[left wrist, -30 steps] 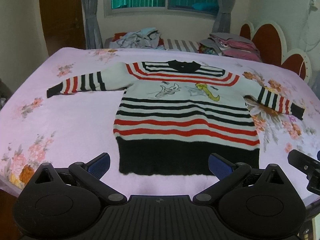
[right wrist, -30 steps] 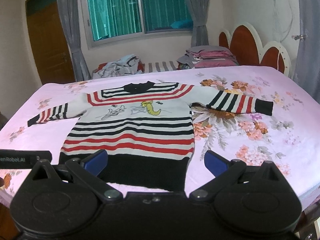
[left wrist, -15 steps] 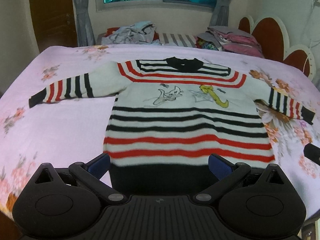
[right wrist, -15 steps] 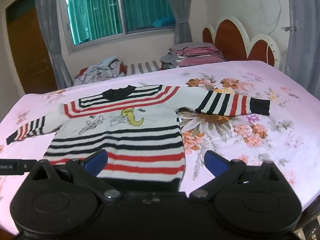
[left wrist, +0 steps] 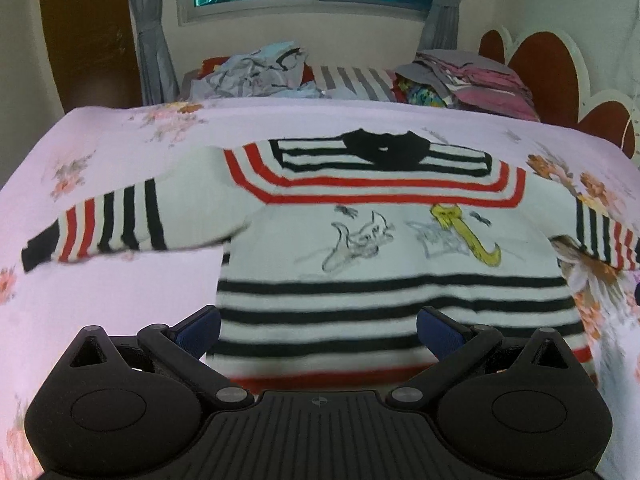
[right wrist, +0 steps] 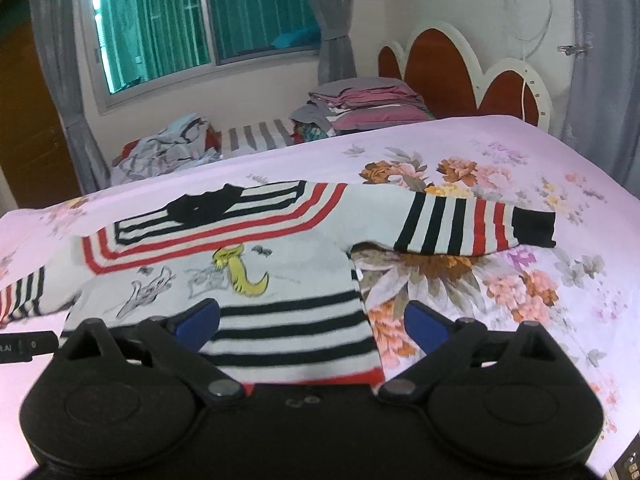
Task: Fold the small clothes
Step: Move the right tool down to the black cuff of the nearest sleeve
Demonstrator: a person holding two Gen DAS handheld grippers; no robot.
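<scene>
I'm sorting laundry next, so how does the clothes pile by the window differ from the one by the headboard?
The window pile is a crumpled, loose heap of pale grey and light blue; the headboard pile is neatly folded and stacked, mostly pink and grey. The window pile sprawls low, the headboard pile stands taller. Both sit at the bed's far edge.

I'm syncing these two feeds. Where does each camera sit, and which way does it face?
Left wrist: on the left claw, over the sweater body, facing the window; open fingers show.
Right wrist: on the right claw, over the sweater's right edge, facing its right sleeve and headboard; open fingers show.
Shared: sweater, bed, clothes piles.
</scene>
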